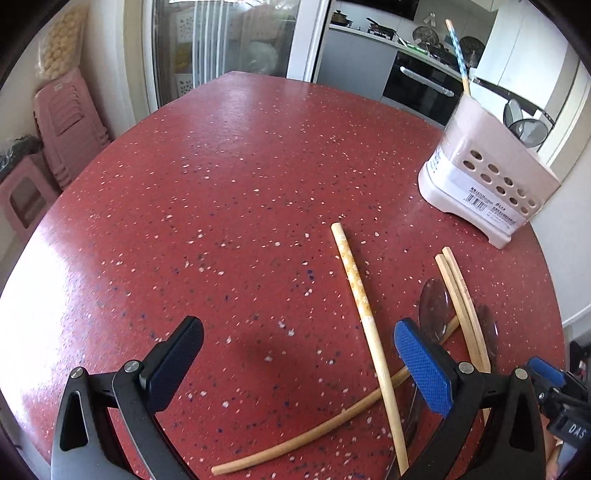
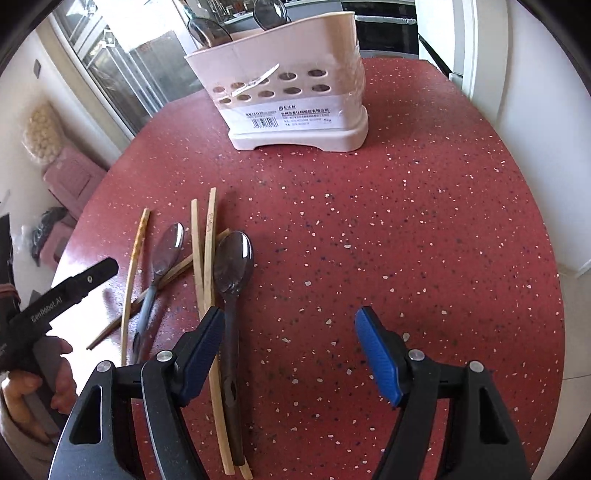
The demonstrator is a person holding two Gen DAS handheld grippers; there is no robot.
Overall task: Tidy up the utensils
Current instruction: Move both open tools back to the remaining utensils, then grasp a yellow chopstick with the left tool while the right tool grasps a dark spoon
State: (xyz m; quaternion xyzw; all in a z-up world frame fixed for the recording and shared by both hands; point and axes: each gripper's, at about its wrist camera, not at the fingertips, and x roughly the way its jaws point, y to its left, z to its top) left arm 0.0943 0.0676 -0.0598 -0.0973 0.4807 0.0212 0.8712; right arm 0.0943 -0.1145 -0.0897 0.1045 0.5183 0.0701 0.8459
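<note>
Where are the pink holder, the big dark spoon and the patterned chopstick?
Pale pink plastic utensil holder (image 2: 295, 96): right wrist view, perforated front wall.
Large dark translucent plastic spoon (image 2: 233, 258): right wrist view, bowl.
Patterned bamboo chopstick (image 1: 356, 284): left wrist view, printed upper shaft.

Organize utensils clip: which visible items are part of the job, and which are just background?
Job items: pink utensil holder; loose chopsticks; two dark spoons on the table; spoons already in holder.

Background: stacked pink stools; oven; glass door.

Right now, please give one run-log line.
left tongs: open, empty | right tongs: open, empty | chopsticks, spoons: on table | holder: upright
</note>
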